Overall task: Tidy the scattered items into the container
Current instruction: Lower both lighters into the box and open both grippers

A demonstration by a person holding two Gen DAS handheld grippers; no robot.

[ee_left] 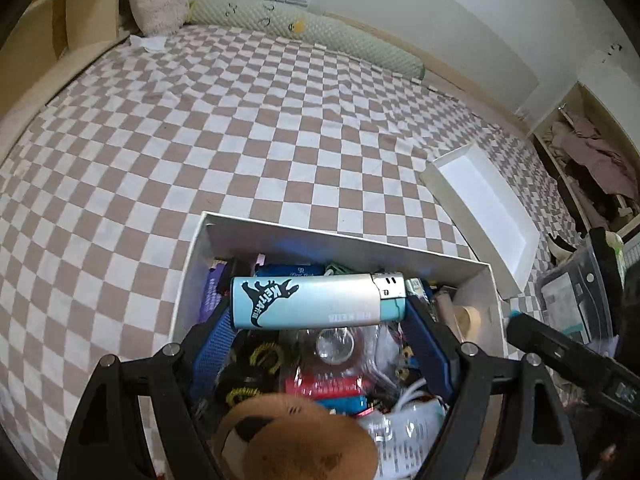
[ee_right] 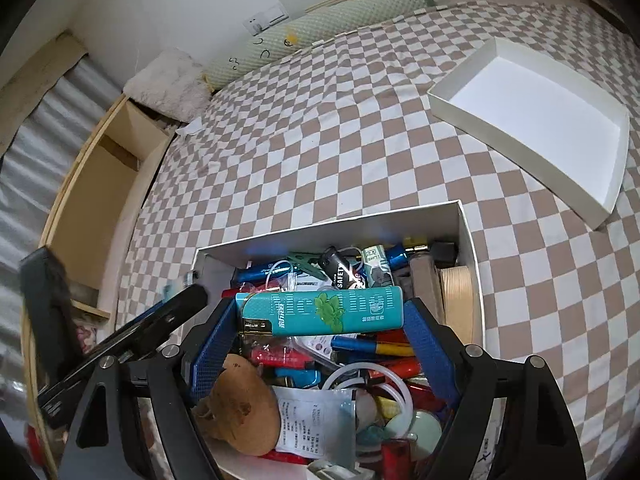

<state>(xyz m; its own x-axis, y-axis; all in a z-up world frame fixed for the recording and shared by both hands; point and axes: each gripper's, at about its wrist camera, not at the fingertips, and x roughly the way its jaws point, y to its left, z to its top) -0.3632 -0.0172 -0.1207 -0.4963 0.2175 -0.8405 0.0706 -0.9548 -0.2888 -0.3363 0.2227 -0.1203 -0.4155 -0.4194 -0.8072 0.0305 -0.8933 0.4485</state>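
The left gripper [ee_left: 320, 314] clamps a pale-blue plastic lighter with a black dinosaur print [ee_left: 316, 300] crosswise between its blue pads; the right gripper [ee_right: 320, 316] likewise pinches a teal lighter with a green mint-leaf print [ee_right: 320, 310]. Both hang over the white cardboard box crammed with small clutter [ee_left: 192, 272]. Releasing well means lowering each lighter close over the heap, then opening the jaws so neither slides off. Beyond the box lies its empty white lid [ee_right: 532, 120], well apart on the checked bedsheet [ee_left: 240, 140]. The box's near end is cut off, and whether room remains below is hard to judge.
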